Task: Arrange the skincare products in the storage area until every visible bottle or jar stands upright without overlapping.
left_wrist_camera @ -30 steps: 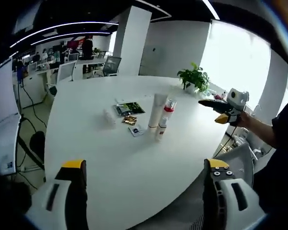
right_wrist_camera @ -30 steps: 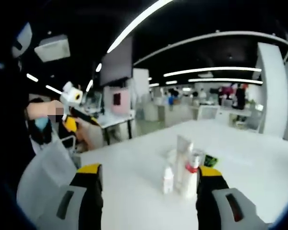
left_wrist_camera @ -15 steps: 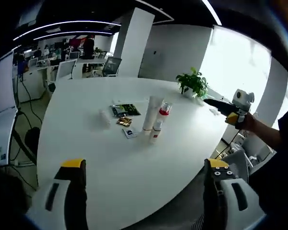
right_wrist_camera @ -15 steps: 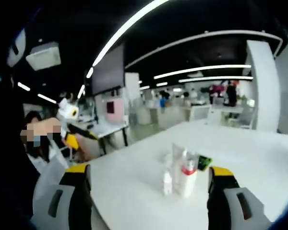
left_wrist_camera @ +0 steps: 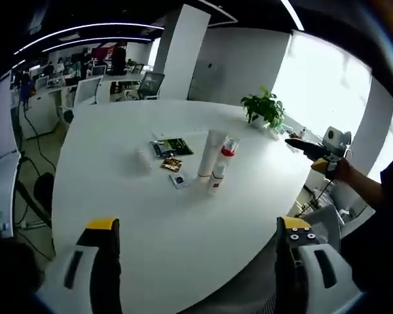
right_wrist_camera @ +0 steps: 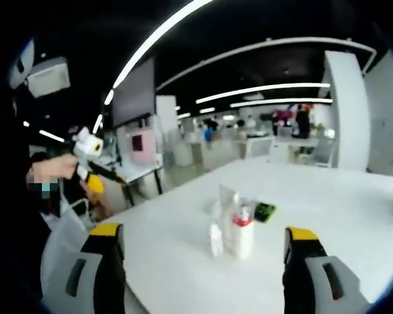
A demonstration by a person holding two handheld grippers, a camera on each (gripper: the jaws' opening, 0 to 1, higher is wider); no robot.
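Three skincare products stand close together mid-table: a tall white tube (left_wrist_camera: 211,154), a clear bottle with a red band (left_wrist_camera: 228,152) and a small white bottle (left_wrist_camera: 216,180). The right gripper view has the same tube (right_wrist_camera: 226,206), red-banded bottle (right_wrist_camera: 242,229) and small bottle (right_wrist_camera: 215,239). A small pale jar (left_wrist_camera: 142,157) sits apart to their left. My left gripper (left_wrist_camera: 198,226) is open, well short of them above the table's near side. My right gripper (right_wrist_camera: 203,233) is open too, and it also appears beyond the table's right edge (left_wrist_camera: 318,152), held in a hand.
A green packet (left_wrist_camera: 173,146), a gold sachet (left_wrist_camera: 172,163) and a small card (left_wrist_camera: 180,180) lie flat beside the bottles on the white round table (left_wrist_camera: 118,203). A potted plant (left_wrist_camera: 265,108) stands at its far edge. Office desks and chairs lie beyond. A grey chair (left_wrist_camera: 324,219) stands near the right edge.
Both cameras have drifted a little; in the right gripper view the products now sit further left. The right gripper has slid slightly right in the left gripper view. Nothing on the table moved.
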